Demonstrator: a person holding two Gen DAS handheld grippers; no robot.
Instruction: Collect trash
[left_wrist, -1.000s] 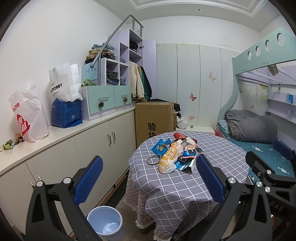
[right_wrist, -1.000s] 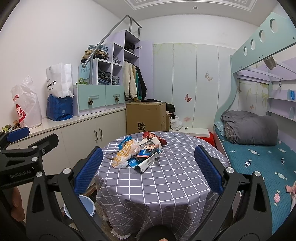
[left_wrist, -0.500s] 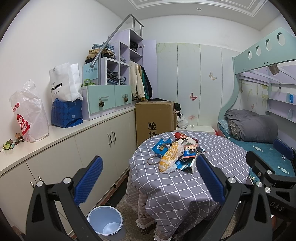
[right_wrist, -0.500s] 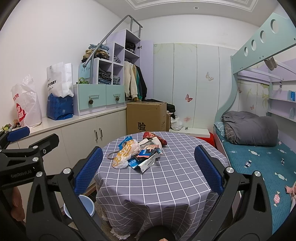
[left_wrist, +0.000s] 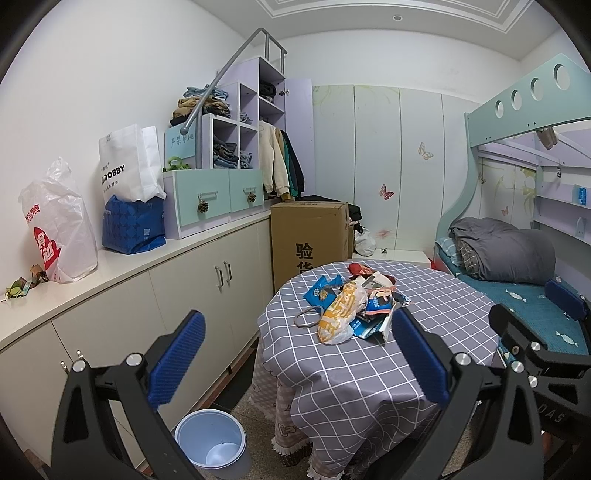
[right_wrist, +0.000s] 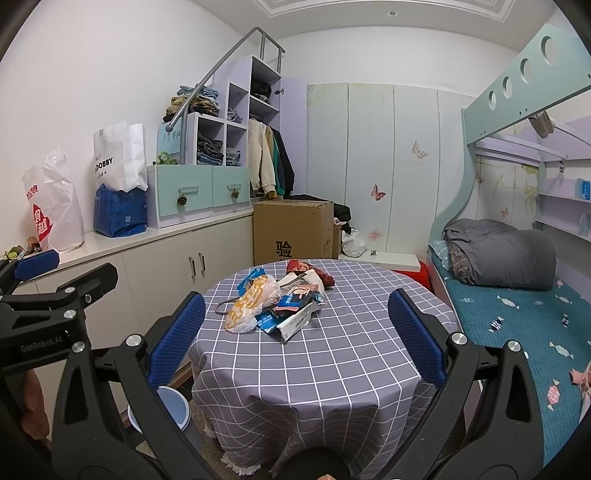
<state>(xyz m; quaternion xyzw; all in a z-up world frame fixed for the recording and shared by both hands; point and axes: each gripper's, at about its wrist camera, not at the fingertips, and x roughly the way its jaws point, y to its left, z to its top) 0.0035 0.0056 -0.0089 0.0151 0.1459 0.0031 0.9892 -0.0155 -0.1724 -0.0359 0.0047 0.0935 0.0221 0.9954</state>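
Note:
A heap of trash lies on a round table with a grey checked cloth: an orange and clear plastic bag, blue snack wrappers, a red packet and a small carton. A pale blue waste bin stands on the floor left of the table. My left gripper is open and empty, held back from the table's near edge. My right gripper is open and empty too, in front of the table.
White cabinets run along the left wall, with a white plastic bag, a paper bag and a blue bag on top. A cardboard box stands behind the table. A bunk bed with a grey quilt fills the right side.

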